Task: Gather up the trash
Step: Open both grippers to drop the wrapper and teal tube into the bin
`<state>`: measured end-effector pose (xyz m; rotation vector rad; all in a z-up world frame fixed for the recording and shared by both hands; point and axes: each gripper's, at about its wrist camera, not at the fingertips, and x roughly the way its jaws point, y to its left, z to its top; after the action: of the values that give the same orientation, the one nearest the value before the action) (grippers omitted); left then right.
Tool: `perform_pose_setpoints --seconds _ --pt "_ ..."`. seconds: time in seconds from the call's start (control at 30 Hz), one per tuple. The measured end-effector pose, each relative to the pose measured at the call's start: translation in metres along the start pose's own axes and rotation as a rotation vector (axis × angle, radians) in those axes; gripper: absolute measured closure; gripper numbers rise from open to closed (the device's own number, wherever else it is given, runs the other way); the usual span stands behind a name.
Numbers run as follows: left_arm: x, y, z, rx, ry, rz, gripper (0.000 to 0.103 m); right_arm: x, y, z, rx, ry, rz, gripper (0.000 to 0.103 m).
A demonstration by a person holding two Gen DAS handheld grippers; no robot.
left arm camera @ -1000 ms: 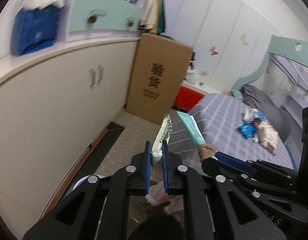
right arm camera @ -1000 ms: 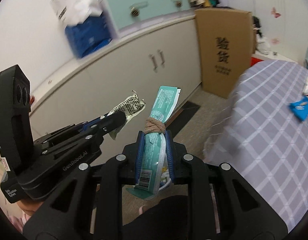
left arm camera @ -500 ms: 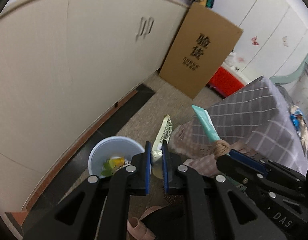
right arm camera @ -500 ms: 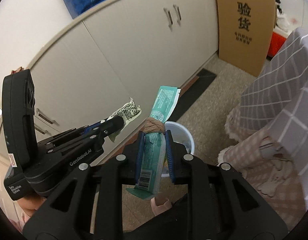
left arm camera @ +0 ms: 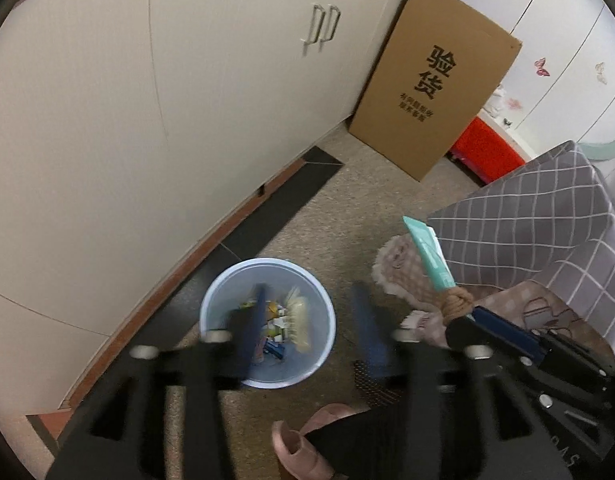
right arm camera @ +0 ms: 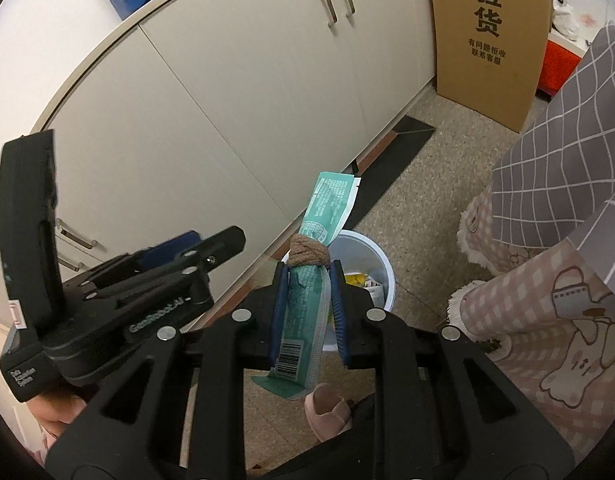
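A light blue bin (left arm camera: 223,292) stands on the floor by the cabinets, with mixed trash inside. My left gripper (left arm camera: 311,316) hangs just above it, its jaws opening and blurred. A pale wrapper (left arm camera: 298,320) shows blurred inside the bin, free of the pads. To the right, my right gripper (right arm camera: 307,270) is shut on a long teal wrapper (right arm camera: 331,208) with a tan knot (right arm camera: 309,252) tied round it. That teal wrapper (left arm camera: 427,256) sticks up beside the bin (right arm camera: 381,264). In the right wrist view the left gripper (right arm camera: 215,242) sits at the left with nothing in it.
Cream cabinets (left arm camera: 147,120) line the left. A tall cardboard box (left arm camera: 435,88) leans at their far end, with a red crate (left arm camera: 483,148) behind it. A grey checked bed cover (left arm camera: 547,232) hangs at the right. A person's pink slipper (left arm camera: 299,448) and patterned trouser leg (right arm camera: 547,320) are close below.
Both grippers have sunk toward the bin. The left jaws have spread apart and the pale wrapper has left them and dropped into the bin. The right gripper still holds the teal wrapper.
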<state>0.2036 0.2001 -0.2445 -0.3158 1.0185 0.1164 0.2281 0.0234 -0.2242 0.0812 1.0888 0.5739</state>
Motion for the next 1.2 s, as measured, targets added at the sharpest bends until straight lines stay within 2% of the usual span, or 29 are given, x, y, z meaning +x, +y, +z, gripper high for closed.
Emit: perform_pose_setpoints --seconds 0.1,0.27,0.9,1.1,1.13,1.2 --pt "-0.004 0.001 -0.002 0.009 -0.025 0.038 0.049 0.005 0.001 -0.001 0.0 0.008 0.003 0.082" --pt "-0.01 0.002 -0.004 0.018 -0.034 0.058 0.048 0.008 0.001 -0.001 -0.003 0.015 0.009 0.082" --pt "-0.022 0.019 -0.003 -0.019 -0.052 0.087 0.048 0.019 0.014 0.002 -0.029 0.01 0.025 0.082" --pt "-0.03 0.027 -0.002 -0.043 -0.072 0.108 0.048 0.025 0.023 0.009 -0.044 -0.005 0.055 0.08" --pt "-0.031 0.029 -0.002 -0.045 -0.077 0.112 0.048 0.026 0.024 0.01 -0.044 -0.011 0.057 0.078" --pt "-0.034 0.032 -0.001 -0.049 -0.088 0.131 0.047 0.026 0.026 0.012 -0.04 -0.031 0.048 0.044"
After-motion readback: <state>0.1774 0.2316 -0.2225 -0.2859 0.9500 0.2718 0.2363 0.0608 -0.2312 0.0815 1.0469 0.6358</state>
